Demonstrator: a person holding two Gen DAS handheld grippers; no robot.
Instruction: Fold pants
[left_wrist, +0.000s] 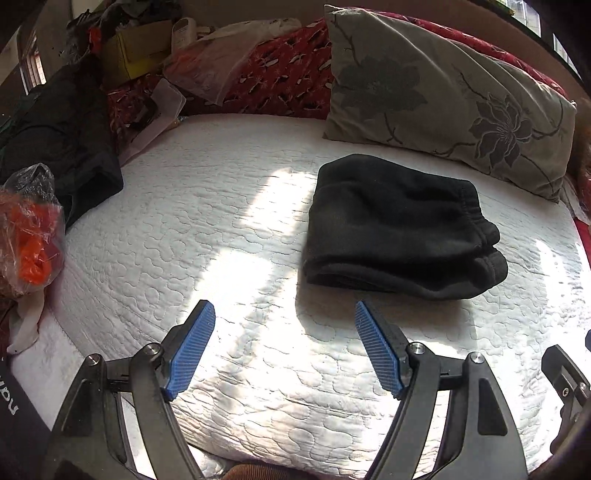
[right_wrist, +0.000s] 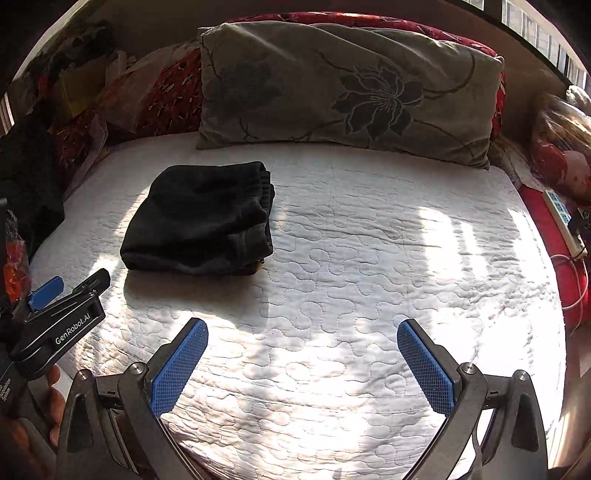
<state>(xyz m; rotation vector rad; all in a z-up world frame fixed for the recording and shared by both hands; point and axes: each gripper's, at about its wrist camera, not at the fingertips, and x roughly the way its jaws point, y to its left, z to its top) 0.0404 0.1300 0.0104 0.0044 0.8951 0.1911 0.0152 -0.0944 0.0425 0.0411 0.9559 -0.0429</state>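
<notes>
On the sunlit bed (left_wrist: 229, 229), folded pants (left_wrist: 399, 229) lie at one o'clock of the nearer left tool (left_wrist: 284, 310); both tools, right tool (right_wrist: 303, 328) included, gape empty.

I see hard sunlight falling in bands across the white quilted bed cover (left_wrist: 229, 236), blown out to glare in patches in both wrist views. The folded black fleece pants (left_wrist: 399, 229) throw a crisp shadow toward me and show little surface detail. Fisheye distortion bends the edges, and the corners go dark; the cluttered far-left background looks dim and soft.
</notes>
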